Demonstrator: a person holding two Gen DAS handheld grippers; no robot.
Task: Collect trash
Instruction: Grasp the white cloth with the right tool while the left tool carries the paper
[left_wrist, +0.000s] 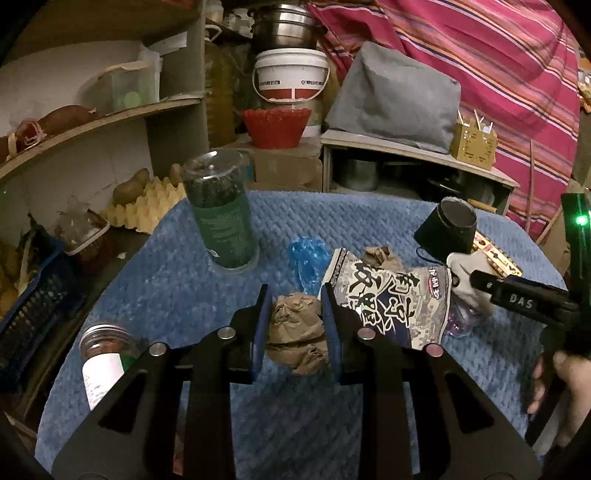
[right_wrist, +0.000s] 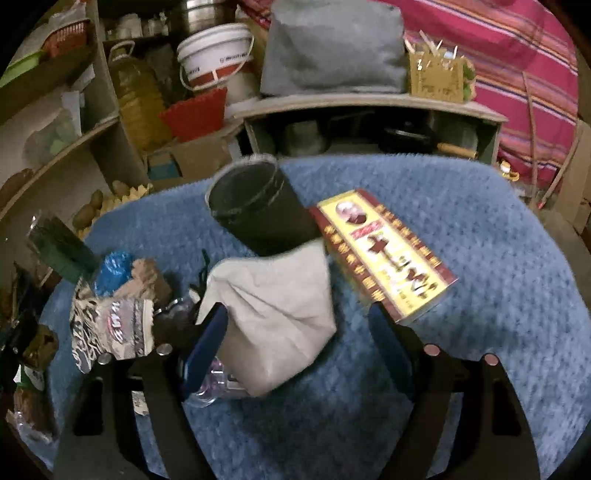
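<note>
Trash-gathering is mid-step: the left gripper (left_wrist: 295, 325) is clenched on a crumpled brown paper ball (left_wrist: 297, 334), and the right gripper (right_wrist: 299, 332) stands spread around a white paper wad (right_wrist: 273, 317), unpressed. Next comes closing squarely. A blue textured cloth (left_wrist: 177, 280) covers the table among cluttered shelves.

Blue knobbly cloth (left_wrist: 177, 295) covers the bench. The paper ball (left_wrist: 295, 334) is brown, the wrapper (left_wrist: 391, 299) white with dark lettering, the bag (left_wrist: 306, 258) bright blue, the box (right_wrist: 388, 258) yellow edged red, the tube (right_wrist: 255, 210) black, the curtain (left_wrist: 480, 74) pink-striped.
</note>
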